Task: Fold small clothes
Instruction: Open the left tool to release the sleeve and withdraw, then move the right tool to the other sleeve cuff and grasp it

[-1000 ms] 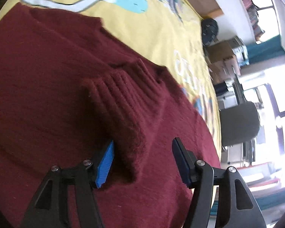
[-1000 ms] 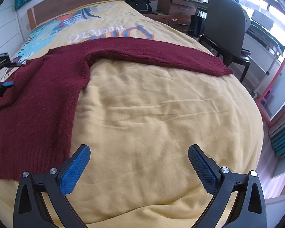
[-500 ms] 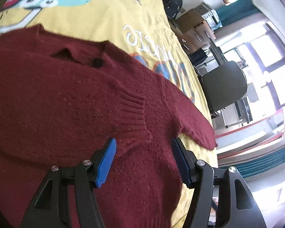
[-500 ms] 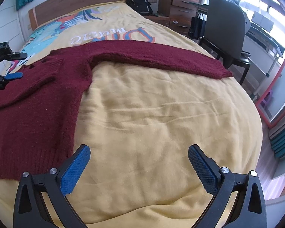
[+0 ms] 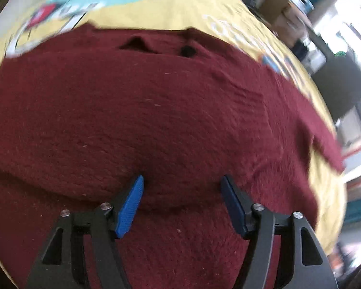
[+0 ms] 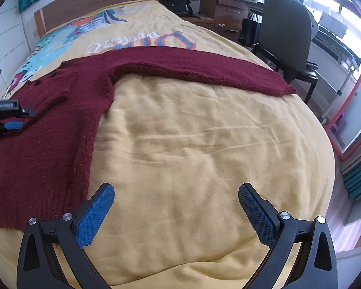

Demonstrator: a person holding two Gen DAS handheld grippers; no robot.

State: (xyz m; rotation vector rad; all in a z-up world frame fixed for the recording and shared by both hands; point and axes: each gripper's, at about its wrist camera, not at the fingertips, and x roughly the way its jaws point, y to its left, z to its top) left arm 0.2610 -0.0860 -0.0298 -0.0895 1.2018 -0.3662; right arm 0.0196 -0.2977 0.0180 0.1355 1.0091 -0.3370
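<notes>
Maroon sweater (image 6: 48, 125) lies flat on the bed (image 6: 204, 144), one sleeve (image 6: 204, 69) stretched toward the chair (image 6: 286, 36). Left gripper (image 5: 181, 201) hovers over the sweater's chest, jaws wide, empty. Right gripper (image 6: 175, 207) over bare bedding beside the sweater, jaws wide, empty. Risk: thick knit bunches if pinched mid-panel, skewing the fold.

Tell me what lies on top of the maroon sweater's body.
One ribbed-cuff sleeve lies folded across the chest of the dark red knitted sweater, which is spread on the yellow printed bedspread. The left gripper is over it. Whatever the folded sleeve covers is hidden.
</notes>
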